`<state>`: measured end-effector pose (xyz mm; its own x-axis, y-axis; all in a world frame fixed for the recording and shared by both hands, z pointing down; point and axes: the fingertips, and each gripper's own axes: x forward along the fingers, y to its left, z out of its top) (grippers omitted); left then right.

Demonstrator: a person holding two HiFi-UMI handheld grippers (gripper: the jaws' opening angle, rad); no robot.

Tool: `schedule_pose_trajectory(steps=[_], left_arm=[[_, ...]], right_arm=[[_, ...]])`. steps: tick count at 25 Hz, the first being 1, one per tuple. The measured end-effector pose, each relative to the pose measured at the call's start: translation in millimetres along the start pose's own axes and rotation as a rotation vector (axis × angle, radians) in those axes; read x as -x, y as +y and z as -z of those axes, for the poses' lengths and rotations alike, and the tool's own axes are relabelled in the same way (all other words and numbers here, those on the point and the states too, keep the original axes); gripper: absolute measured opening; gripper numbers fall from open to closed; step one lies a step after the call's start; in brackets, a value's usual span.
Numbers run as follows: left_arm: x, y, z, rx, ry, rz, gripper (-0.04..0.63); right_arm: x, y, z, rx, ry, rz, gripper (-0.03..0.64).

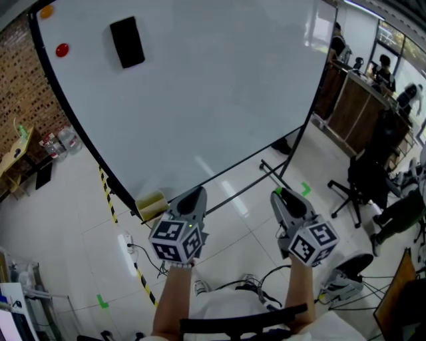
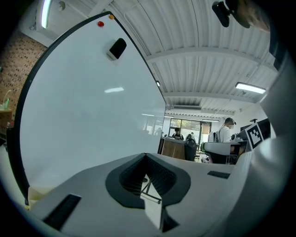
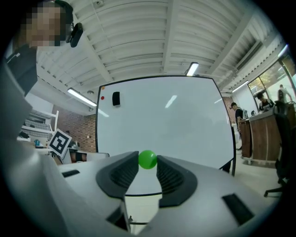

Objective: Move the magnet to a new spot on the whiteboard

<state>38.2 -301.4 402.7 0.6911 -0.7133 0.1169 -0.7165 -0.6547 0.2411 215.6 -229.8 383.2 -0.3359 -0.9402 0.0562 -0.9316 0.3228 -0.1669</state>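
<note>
The green magnet (image 3: 147, 159) sits pinched between the tips of the right gripper (image 1: 282, 197), whose jaws stand partly apart and press on it from both sides. It is held off the whiteboard (image 1: 219, 86), in front of the board's lower edge and towards its right side. The left gripper (image 2: 145, 157) is level with it, in front of the board's lower left, with its jaws closed together on nothing. Near the board's top left corner are a black eraser (image 1: 126, 42), a red magnet (image 1: 62, 49) and an orange magnet (image 1: 46, 11).
</note>
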Motion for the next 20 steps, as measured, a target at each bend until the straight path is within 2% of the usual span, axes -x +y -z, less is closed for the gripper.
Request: schedule_pose_trajectory(steps=[8,14,20], left_arm=[[-7.4,3.3,0.4,-0.007,0.017,0.013,-0.008],[-12.2,16.1,-0.5,-0.012,0.035,-0.035,-0.008],[-14.5,23.2,-9.8,-0.013,0.014,-0.051,-0.008]], right_arm=[[-14.1,0.4,3.8,-0.005,0.012,-0.018,0.138],[-24.1,-3.3,8.7,-0.016,0.018,-0.016,0.138],[-35.7,-6.0,5.4,-0.012,0.012,-0.026,0.138]])
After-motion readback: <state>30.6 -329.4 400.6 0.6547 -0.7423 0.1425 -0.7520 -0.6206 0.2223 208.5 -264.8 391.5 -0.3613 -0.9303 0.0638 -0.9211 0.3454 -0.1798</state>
